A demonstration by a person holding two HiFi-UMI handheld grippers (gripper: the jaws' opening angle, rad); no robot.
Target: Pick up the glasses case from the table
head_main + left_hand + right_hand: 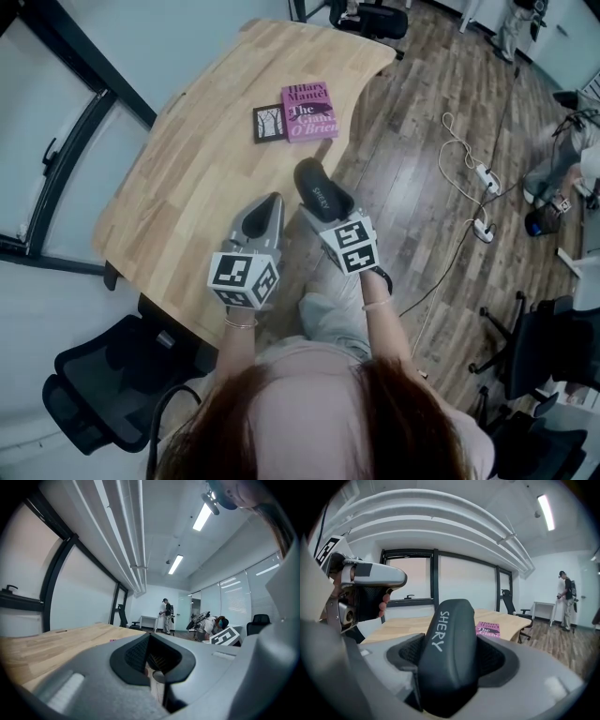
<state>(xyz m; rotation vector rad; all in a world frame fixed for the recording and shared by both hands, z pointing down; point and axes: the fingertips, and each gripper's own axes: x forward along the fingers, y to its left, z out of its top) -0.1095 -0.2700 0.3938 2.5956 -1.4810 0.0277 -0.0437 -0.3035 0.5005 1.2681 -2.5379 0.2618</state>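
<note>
Two grippers show in our head view: the right gripper (330, 208) has its jaws clenched on the black glasses case (319, 186), raised off the wooden surface (187, 178) by its near edge, and the left gripper (269, 208) hovers just beside it. Only the right gripper view lets us read the white lettering SHERY on the case, upright between the jaws, with a pink book (488, 628) lying beyond. Only the left gripper view shows us that gripper's jaws pressed together on nothing.
</note>
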